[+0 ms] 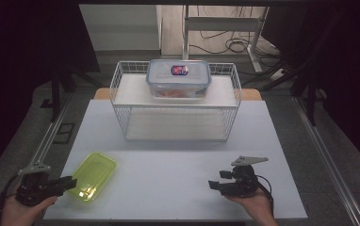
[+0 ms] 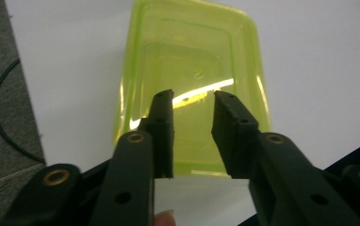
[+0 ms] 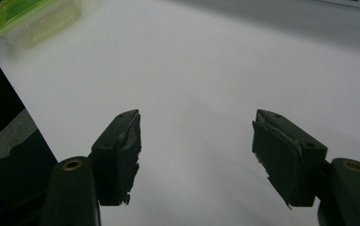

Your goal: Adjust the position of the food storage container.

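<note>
High view shows the green container [image 1: 93, 175] at lower left on the desk [image 1: 178, 179], the left gripper [image 1: 69, 183] fingers narrowed but gripping nothing, the right gripper [image 1: 214, 185] wide open and empty; straddle the near rim squarely before squeezing.

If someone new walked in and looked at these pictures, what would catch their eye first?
Probably the bright yellow-green container, lying at the near left of the white table, with the left gripper poised just over its near end. Next comes the white wire basket at the far middle, with a clear lidded box resting on top of it.
</note>
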`<state>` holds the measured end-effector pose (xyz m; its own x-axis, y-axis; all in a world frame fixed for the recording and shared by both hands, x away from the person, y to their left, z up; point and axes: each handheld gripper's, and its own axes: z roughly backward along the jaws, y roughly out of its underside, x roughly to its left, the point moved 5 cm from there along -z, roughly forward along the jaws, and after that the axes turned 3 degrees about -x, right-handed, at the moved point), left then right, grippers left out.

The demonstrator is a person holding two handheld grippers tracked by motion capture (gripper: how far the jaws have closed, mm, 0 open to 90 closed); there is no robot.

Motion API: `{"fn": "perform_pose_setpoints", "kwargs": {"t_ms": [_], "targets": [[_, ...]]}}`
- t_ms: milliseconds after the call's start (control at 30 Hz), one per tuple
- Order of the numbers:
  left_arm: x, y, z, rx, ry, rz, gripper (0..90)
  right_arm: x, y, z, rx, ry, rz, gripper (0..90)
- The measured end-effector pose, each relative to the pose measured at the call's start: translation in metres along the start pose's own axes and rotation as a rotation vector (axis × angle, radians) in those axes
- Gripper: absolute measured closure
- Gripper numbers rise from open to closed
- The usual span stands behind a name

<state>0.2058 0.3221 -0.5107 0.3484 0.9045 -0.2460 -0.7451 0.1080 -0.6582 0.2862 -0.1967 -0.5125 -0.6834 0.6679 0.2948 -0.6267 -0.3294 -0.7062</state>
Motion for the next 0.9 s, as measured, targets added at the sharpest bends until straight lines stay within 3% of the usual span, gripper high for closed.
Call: {"fn": "perform_pose_setpoints", "kwargs": {"t_ms": [100,233,500,667,900], "targets": [[0.006,0.008,0.004,0.021,-0.005,0.004,83.2,0.000,0.000,0.000,0.000,0.001,-0.001,32.9],[0.015,0.019,0.008,0.045,-0.018,0.019,89.3,-0.001,0.000,-0.001,0.001,0.003,-0.004,32.9],[0.037,0.026,0.009,0.058,-0.081,0.065,90.0,-0.001,0.001,-0.002,0.006,0.004,-0.006,32.9],[0.047,0.024,-0.007,0.096,-0.113,0.060,90.0,-0.002,0.001,-0.002,0.007,0.004,-0.005,32.9],[0.038,0.017,-0.020,0.116,-0.088,0.029,90.0,-0.003,0.002,-0.002,0.009,0.005,-0.005,32.9]]}}
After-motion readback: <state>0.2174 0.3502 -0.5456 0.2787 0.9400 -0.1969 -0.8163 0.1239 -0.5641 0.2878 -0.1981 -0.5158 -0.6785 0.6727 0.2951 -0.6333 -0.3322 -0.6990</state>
